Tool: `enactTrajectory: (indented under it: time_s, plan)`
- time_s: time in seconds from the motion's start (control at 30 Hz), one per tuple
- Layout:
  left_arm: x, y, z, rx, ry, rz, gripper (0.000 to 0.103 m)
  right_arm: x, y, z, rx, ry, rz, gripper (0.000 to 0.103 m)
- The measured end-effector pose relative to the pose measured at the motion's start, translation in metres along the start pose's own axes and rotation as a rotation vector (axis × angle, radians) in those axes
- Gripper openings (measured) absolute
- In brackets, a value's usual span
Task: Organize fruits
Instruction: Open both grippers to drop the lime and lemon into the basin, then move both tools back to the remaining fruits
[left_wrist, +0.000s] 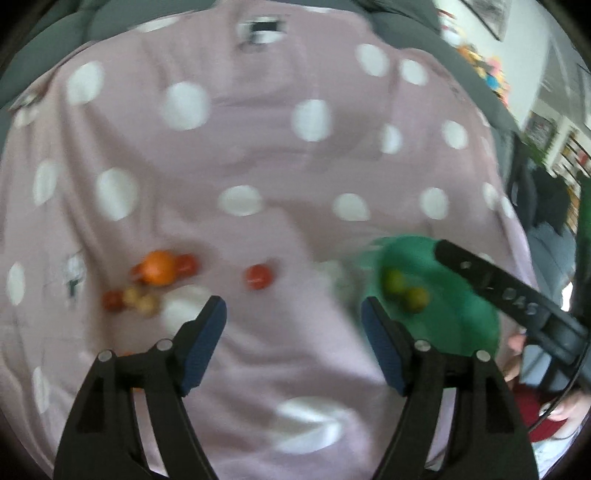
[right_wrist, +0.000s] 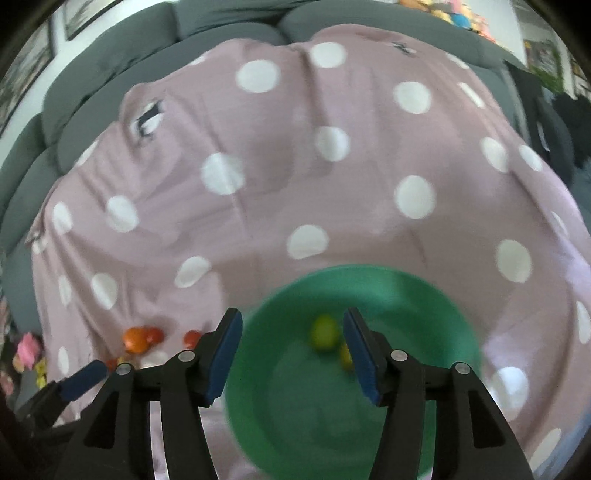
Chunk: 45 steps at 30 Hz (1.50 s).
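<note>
A pink polka-dot cloth (right_wrist: 258, 155) filled most of both views, draped over a grey sofa (right_wrist: 110, 74). A green bowl (right_wrist: 295, 406) sat at the lower centre of the right wrist view, holding two yellow-green fruits (right_wrist: 324, 332). In the left wrist view, an orange (left_wrist: 159, 267) lay at lower left, touching small red fruits (left_wrist: 186, 264), with one red fruit (left_wrist: 258, 277) apart. The left gripper (left_wrist: 293, 332) and right gripper (right_wrist: 292, 347) were both spread wide, holding nothing.
</note>
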<state>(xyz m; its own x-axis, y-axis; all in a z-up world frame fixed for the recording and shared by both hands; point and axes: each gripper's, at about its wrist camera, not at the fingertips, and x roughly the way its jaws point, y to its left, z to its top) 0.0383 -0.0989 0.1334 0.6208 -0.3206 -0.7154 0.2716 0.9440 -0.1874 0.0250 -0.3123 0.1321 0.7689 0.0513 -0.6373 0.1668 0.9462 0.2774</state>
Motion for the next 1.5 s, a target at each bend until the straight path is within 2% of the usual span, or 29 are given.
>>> enactTrajectory:
  time_s: [0.13,0.23,0.3,0.33,0.43,0.63,0.8,0.97,1.2,1.27,1.4,1.47,1.5]
  plan:
    - [-0.01,0.053,-0.009,-0.082,0.008,0.092,0.076,0.014,0.033,-0.009,-0.057,0.026,0.078,0.058]
    - [-0.015,0.084,-0.015,-0.151,0.001,0.157,0.077,0.035,0.06,-0.021,-0.083,0.092,0.159,0.058]
    - [-0.016,0.102,-0.02,-0.194,-0.001,0.165,0.079,0.046,0.072,-0.028,-0.089,0.144,0.22,0.058]
    - [-0.016,0.111,-0.023,-0.218,-0.001,0.157,0.08,0.054,0.079,-0.033,-0.078,0.18,0.268,0.058]
    - [-0.013,0.13,-0.03,-0.267,0.006,0.127,0.081,0.067,0.089,-0.043,-0.058,0.238,0.336,0.058]
    - [0.001,0.146,-0.042,-0.296,0.038,0.126,0.082,0.086,0.101,-0.06,-0.068,0.323,0.321,0.058]
    - [0.005,0.151,-0.045,-0.294,0.044,0.121,0.082,0.091,0.109,-0.067,-0.107,0.314,0.273,0.058]
    - [0.003,0.163,-0.045,-0.343,0.033,0.1,0.081,0.091,0.117,-0.072,-0.155,0.299,0.281,0.058]
    - [0.006,0.172,-0.024,-0.361,0.029,0.117,0.078,0.1,0.139,-0.078,-0.216,0.32,0.276,0.058]
    - [0.008,0.173,-0.013,-0.361,0.024,0.096,0.077,0.107,0.146,-0.077,-0.234,0.334,0.281,0.053]
    - [0.033,0.177,0.007,-0.346,0.082,0.064,0.062,0.128,0.169,-0.076,-0.315,0.402,0.316,0.044]
    - [0.048,0.18,0.012,-0.347,0.129,0.066,0.054,0.136,0.181,-0.076,-0.363,0.409,0.301,0.042]
    - [0.056,0.182,0.014,-0.352,0.153,0.067,0.048,0.139,0.187,-0.075,-0.388,0.409,0.296,0.039]
